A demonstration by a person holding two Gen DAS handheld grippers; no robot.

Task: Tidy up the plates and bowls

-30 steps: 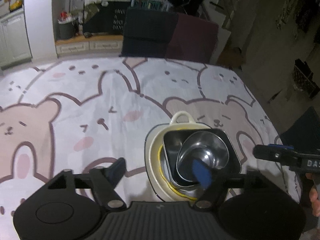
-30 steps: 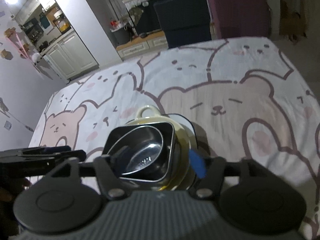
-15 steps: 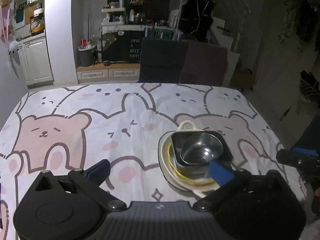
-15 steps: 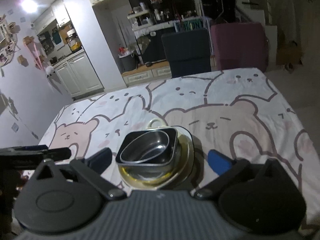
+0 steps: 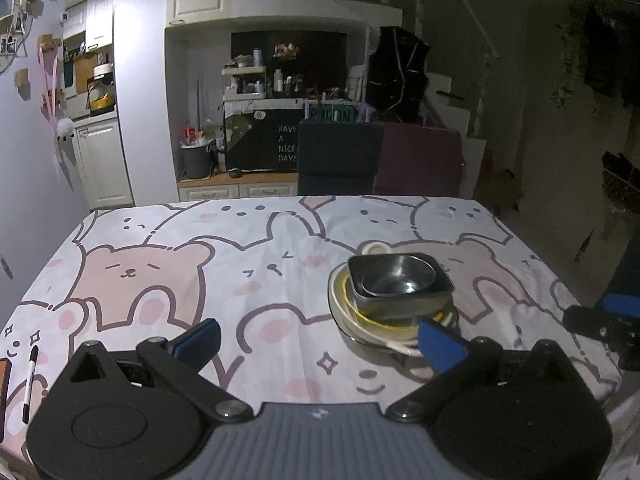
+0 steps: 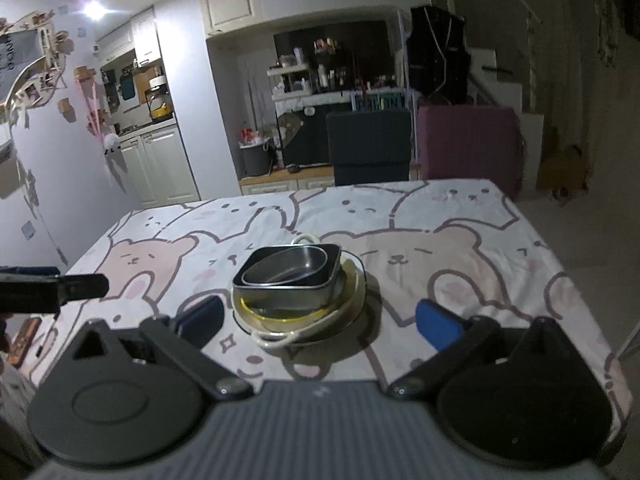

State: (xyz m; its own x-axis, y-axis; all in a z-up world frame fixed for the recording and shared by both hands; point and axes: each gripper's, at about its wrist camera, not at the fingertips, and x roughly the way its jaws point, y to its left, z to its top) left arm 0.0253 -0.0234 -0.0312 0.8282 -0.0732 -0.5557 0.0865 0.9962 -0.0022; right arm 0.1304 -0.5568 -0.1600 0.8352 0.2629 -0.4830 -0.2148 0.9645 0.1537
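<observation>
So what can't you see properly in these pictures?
- Dishes under the square bowl: both views, the metal bowl and square bowl cover them; how many cannot be told.
- Orange thing beside the pen: left view, cut off by the edge.
- Shelf bottles: both views, too small and dark.
- Sign: left view, partly behind the blue chair.

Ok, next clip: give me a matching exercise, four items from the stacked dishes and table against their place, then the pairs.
Things:
1. round steel bowl
2. dark square dish
3. cream handled plate
4. black marker

Places:
A. bottom of the stack, on the bear tablecloth
B. at the table's near left edge
C. top, nested inside the square one
D. middle of the stack

Pairs: 1-C, 2-D, 3-A, 4-B
</observation>
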